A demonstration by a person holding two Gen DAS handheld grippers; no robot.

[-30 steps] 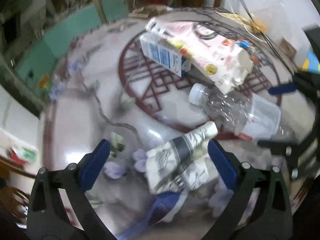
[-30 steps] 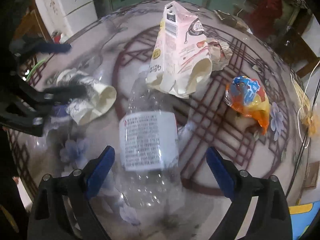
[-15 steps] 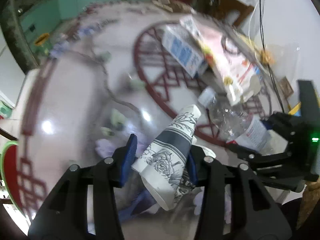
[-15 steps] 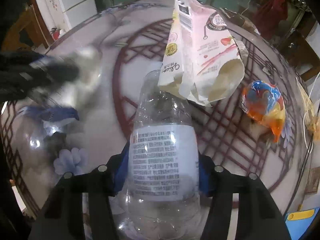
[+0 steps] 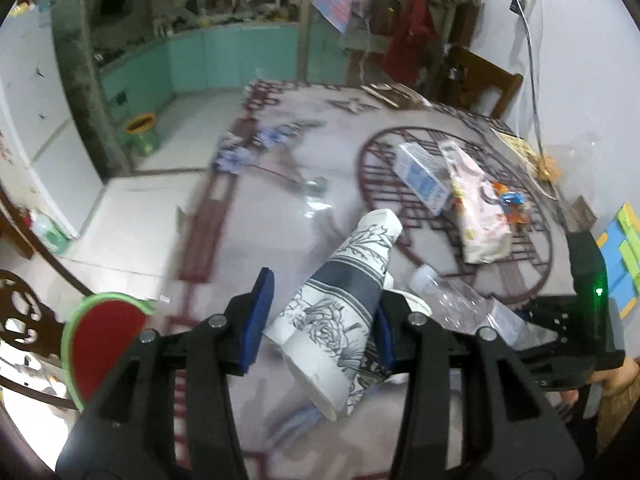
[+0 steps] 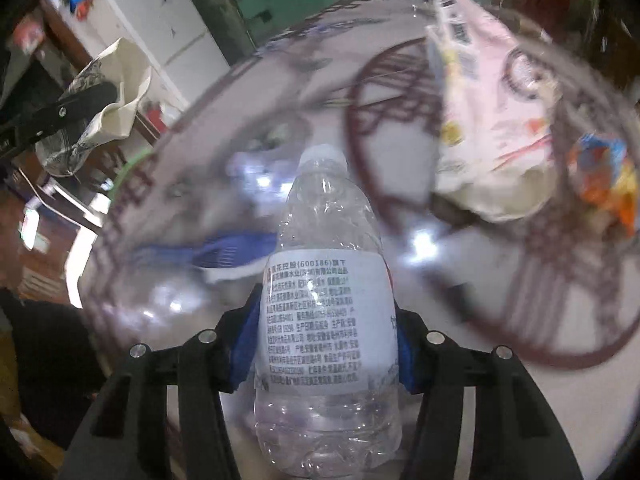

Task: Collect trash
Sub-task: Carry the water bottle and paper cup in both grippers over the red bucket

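Observation:
A crumpled paper cup [image 5: 340, 312] with a grey flower print is clamped between the blue pads of my left gripper [image 5: 324, 300], lifted off the table. In the right wrist view the same cup [image 6: 108, 112] hangs at the upper left, off past the table's edge. My right gripper [image 6: 325, 304] is shut on a clear plastic bottle [image 6: 324, 216] with a white label, its capped neck pointing away. That bottle [image 5: 452, 296] also shows low right in the left wrist view.
On the round table [image 5: 280, 220] with its red lattice pattern lie a pink carton [image 5: 476, 208], a blue and white carton [image 5: 420, 176] and an orange wrapper [image 5: 510, 202]. A blue plastic fork [image 6: 224, 252] lies near the bottle. A red seat [image 5: 100, 340] stands low left.
Both grippers have shut, the left on the paper cup and the right on the bottle. The left one has lifted the cup and swung it toward the table's left edge.

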